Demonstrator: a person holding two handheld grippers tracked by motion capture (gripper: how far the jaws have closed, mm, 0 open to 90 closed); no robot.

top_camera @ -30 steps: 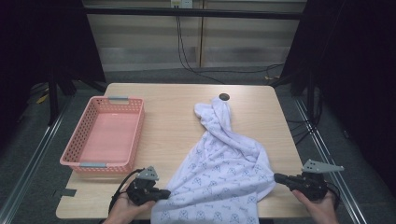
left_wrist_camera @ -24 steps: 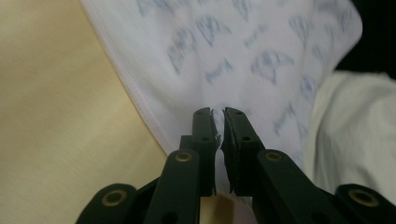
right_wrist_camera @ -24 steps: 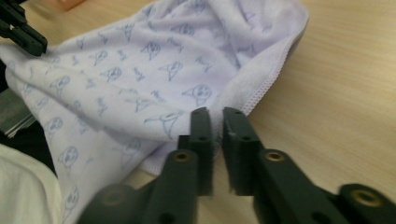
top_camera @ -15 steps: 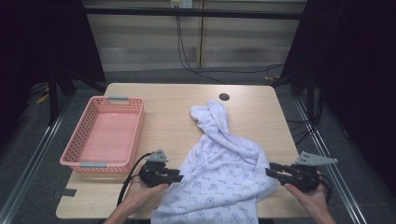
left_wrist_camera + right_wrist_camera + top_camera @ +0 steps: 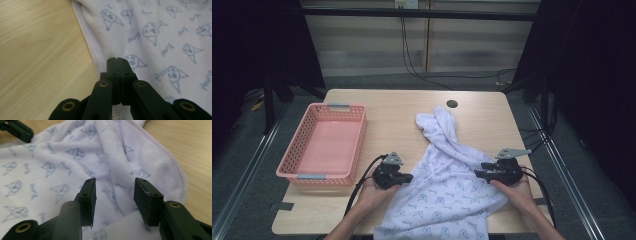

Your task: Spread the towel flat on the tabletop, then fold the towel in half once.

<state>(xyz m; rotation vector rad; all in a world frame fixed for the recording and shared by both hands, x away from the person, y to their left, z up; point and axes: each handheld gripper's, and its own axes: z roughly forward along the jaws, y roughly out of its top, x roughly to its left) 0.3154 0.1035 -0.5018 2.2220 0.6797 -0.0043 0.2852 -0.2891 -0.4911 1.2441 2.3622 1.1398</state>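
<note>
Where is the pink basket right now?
In the high view the pink basket sits on the table's left side, just left of the left gripper and apart from the white printed cloth.

Soft cloth here: the blanket [image 5: 447, 190] looks like matt white fleece with a faint nap, printed in pale blue, and its stitched hem is a ribbed lilac thread. Under it, the worktop [image 5: 402, 107] is pale wood-grain, smooth with a low sheen. Left of the blanket, the basket [image 5: 299, 150] is pink plastic, its perforated walls slightly glossy. The left gripper [image 5: 117, 60] is matt black plastic with brass-coloured rivets, and the right gripper [image 5: 115, 192] shows the same, pads dull and finely scuffed.
</note>
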